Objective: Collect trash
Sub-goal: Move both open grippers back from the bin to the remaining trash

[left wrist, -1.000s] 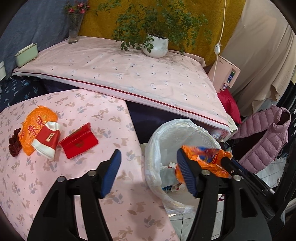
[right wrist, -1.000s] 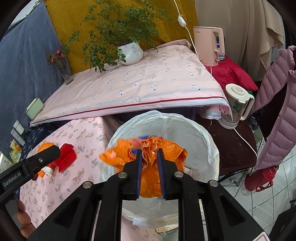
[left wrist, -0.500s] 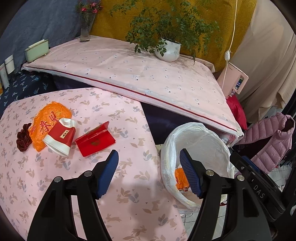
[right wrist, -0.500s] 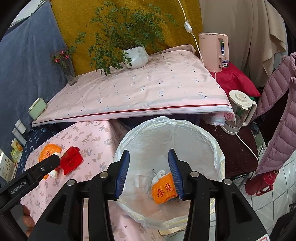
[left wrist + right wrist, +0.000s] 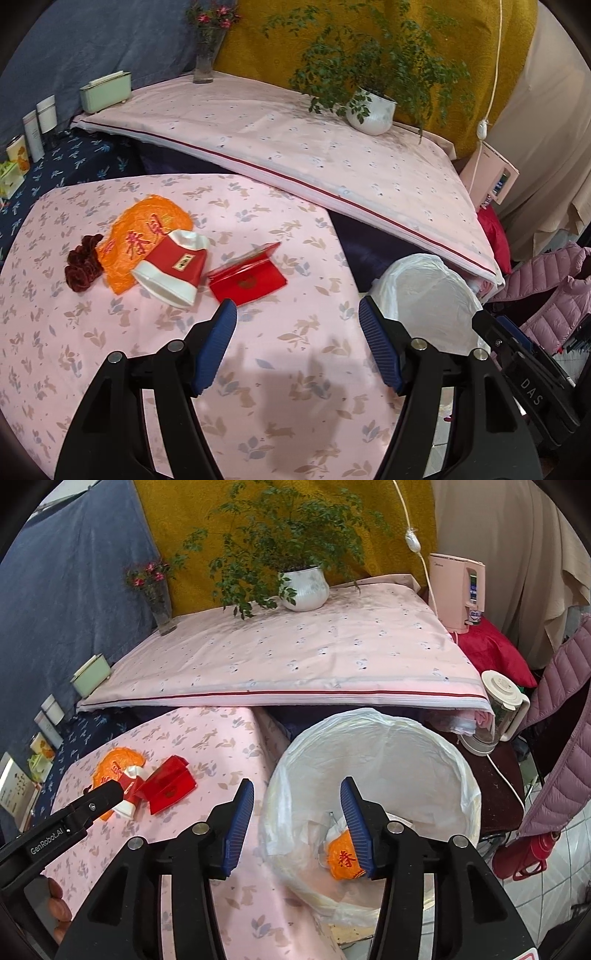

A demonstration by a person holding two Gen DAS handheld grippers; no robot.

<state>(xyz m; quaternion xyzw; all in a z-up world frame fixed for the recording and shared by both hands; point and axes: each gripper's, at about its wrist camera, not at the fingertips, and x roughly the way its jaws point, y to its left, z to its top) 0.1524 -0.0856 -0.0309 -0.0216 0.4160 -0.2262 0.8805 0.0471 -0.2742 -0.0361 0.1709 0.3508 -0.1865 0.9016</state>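
— Where's my room?

— Bare cloth lies under my left gripper (image 5: 297,325); nothing stands between its open fingers. The table (image 5: 258,387) is free from six round to four o'clock.

— And what blocks?

— At ten and eleven o'clock: a red envelope (image 5: 249,282), a cup (image 5: 171,271), an orange wrapper (image 5: 142,236) and a dark clump (image 5: 83,264), touching. My right gripper (image 5: 297,825) is opening, empty, over the bin (image 5: 388,746) rim; the bin's mouth is open at one.
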